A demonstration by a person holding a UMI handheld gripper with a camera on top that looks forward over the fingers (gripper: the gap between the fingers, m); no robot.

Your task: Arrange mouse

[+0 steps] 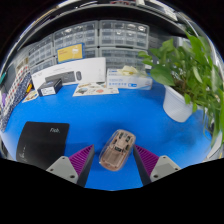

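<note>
Purple pads [82, 158] on the gripper [114, 162] sit closest to the camera, one on each finger, and the fingers are spread wide apart. Between them, resting on the blue desk [150, 120], lies the mouse [117, 148], a translucent tan one with its length angled slightly. A gap shows at each side of the mouse, so neither pad presses on it.

Left of the mouse, touching nothing, a black mouse pad [42, 139] lies flat on the desk with small pale lettering on it. Beyond the mouse, toward the back of the desk, a flat printed sheet [95, 89] lies near a white box [68, 74] with a dark device on top. Right of the mouse and farther back stands a white pot [178, 103] holding a leafy green plant [190, 62], whose leaves spread over that side of the desk. Behind everything, well beyond the mouse, shelves [110, 38] of small storage bins line the wall.
</note>
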